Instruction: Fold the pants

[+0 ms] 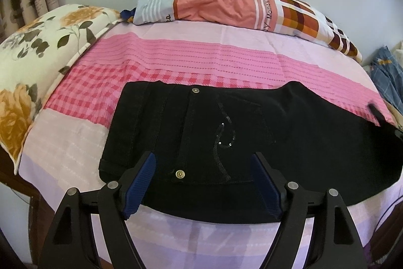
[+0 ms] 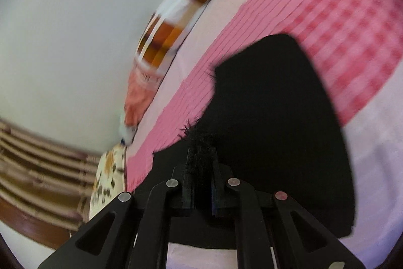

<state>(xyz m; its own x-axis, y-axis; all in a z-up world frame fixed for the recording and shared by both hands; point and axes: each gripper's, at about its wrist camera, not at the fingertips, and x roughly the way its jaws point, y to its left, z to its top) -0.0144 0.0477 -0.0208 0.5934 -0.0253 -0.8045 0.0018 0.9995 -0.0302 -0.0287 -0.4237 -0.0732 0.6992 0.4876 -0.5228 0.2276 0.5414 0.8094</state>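
Black pants point(image 1: 226, 123) lie flat across the pink bed sheet point(image 1: 201, 55), with brass buttons and a sequin swirl on a pocket facing up. My left gripper point(image 1: 202, 158) hovers open over their near edge, its blue pads point(image 1: 141, 180) spread wide and pressing on nothing. In the blurred right wrist view, my right gripper point(image 2: 201, 155) is shut on a frayed black hem point(image 2: 199, 140) of the pants point(image 2: 277, 118). From there the cloth stretches away over the sheet point(image 2: 327, 29). The right end of the pants in the left wrist view looks lifted.
A floral pillow point(image 1: 37, 55) lies at the bed's left side. A patchwork pillow point(image 1: 226, 7) rests against the white wall at the back. Blue checked cloth point(image 1: 385, 75) sits off the right edge. Striped curtains point(image 2: 37, 168) hang at the left.
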